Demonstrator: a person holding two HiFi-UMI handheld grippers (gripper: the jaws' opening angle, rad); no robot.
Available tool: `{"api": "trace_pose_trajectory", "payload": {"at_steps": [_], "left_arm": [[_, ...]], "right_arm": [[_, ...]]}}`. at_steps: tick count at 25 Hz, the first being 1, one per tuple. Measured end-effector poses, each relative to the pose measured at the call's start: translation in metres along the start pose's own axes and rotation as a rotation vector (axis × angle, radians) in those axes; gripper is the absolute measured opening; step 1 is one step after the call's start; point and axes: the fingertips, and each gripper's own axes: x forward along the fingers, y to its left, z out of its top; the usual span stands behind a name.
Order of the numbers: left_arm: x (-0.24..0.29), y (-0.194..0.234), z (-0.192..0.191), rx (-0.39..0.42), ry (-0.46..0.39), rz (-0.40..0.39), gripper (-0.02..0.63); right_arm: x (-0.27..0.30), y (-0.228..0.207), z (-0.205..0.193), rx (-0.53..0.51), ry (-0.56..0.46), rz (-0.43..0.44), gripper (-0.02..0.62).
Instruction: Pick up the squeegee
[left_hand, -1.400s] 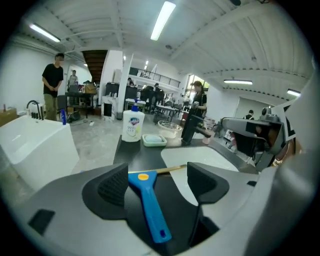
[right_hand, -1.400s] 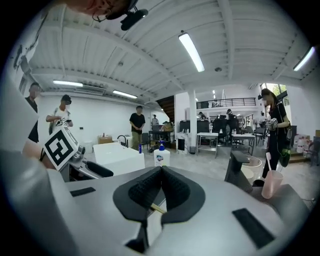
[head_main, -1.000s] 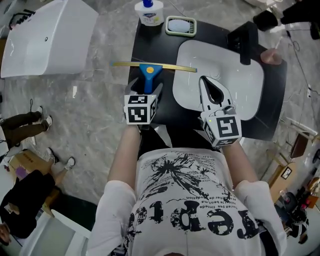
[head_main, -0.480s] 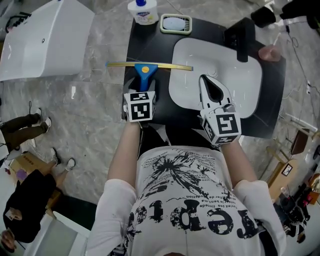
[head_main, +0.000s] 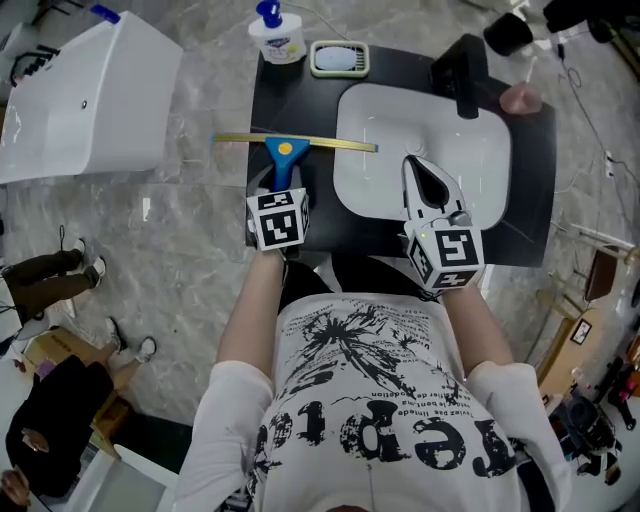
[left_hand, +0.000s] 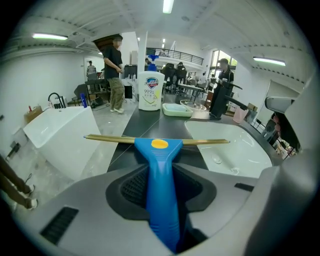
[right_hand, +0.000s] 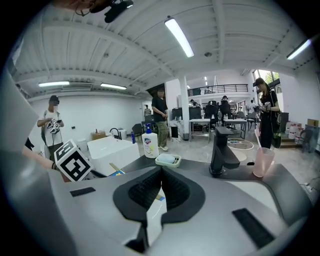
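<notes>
Grey marble floor (head_main: 190, 200) around a black countertop (head_main: 300, 100), a white basin (head_main: 390, 120) sunk into its right part and a large white fixture (head_main: 80, 90) standing apart at far left. Person in a printed white T-shirt (head_main: 370, 400) at the near edge, a two-jaw gripper in each hand. Left gripper (head_main: 283, 190) closing on the squeegee (head_main: 285, 160), blue handle between the jaws and dark pads against both its sides, brass-coloured blade lying crosswise over the countertop's left side, one end past the counter's edge, the other at the basin's rim. Right gripper (head_main: 415, 165) over the basin's near half, jaw tips drawn together on nothing. Along the far side, black faucet (head_main: 462, 75) behind the basin, white soap bottle (head_main: 277, 40) with blue pump at the corner, pale green soap dish (head_main: 338, 58) just beside it, pink cup (head_main: 520, 97) to the faucet's right.
</notes>
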Motion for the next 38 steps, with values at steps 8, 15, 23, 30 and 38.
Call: {"api": "trace_pose_trajectory", "payload": {"at_steps": [8, 15, 23, 30, 38], "left_arm": [[-0.063, -0.012, 0.044, 0.013, -0.185, -0.024, 0.138], [-0.136, -0.03, 0.097, 0.103, -0.387, -0.066, 0.137], [-0.222, -0.056, 0.152, 0.168, -0.618, -0.109, 0.137], [-0.286, -0.069, 0.184, 0.205, -0.785, -0.14, 0.138], [-0.305, -0.084, 0.187, 0.215, -0.826, -0.165, 0.138]], "right_arm": [[-0.031, 0.014, 0.025, -0.015, -0.063, -0.023, 0.014], [-0.066, 0.028, 0.065, -0.056, -0.144, -0.019, 0.015], [-0.114, 0.03, 0.111, -0.092, -0.253, -0.046, 0.015], [-0.151, 0.03, 0.142, -0.117, -0.349, -0.076, 0.015], [-0.179, 0.018, 0.154, -0.138, -0.426, -0.107, 0.014]]}}
